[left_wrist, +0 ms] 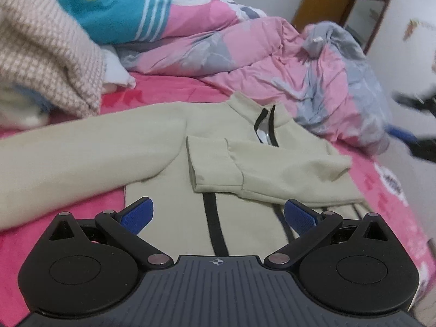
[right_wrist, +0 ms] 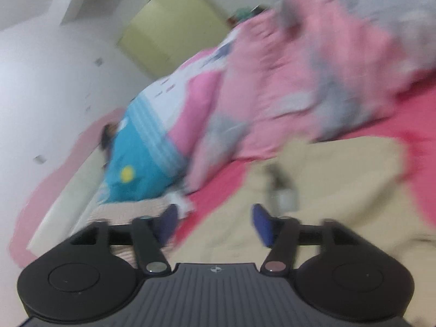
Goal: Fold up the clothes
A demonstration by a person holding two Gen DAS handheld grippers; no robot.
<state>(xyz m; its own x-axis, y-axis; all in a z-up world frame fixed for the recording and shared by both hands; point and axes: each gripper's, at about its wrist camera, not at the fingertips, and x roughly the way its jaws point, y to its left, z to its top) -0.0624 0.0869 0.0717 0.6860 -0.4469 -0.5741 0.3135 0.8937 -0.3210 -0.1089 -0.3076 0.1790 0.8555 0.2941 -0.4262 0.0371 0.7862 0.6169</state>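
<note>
A cream zip-neck sweater (left_wrist: 245, 147) with black trim lies flat on the pink bedsheet (left_wrist: 169, 87). Its right sleeve (left_wrist: 272, 171) is folded across the chest, cuff toward the middle. The left sleeve (left_wrist: 68, 152) stretches out to the left. My left gripper (left_wrist: 218, 215) hovers over the sweater's lower front, jaws wide apart with nothing between its blue pads. The right wrist view is blurred and tilted: my right gripper (right_wrist: 215, 220) stands open above the cream sweater (right_wrist: 327, 185), holding nothing. The right gripper (left_wrist: 417, 136) also shows as a dark blur at the left view's right edge.
A crumpled pink and grey duvet (left_wrist: 299, 62) lies beyond the sweater. A beige knit garment (left_wrist: 46, 51) is piled at the left, with a teal and pink cartoon pillow (left_wrist: 122, 5) behind it. A wooden door (left_wrist: 321, 2) stands by the white wall.
</note>
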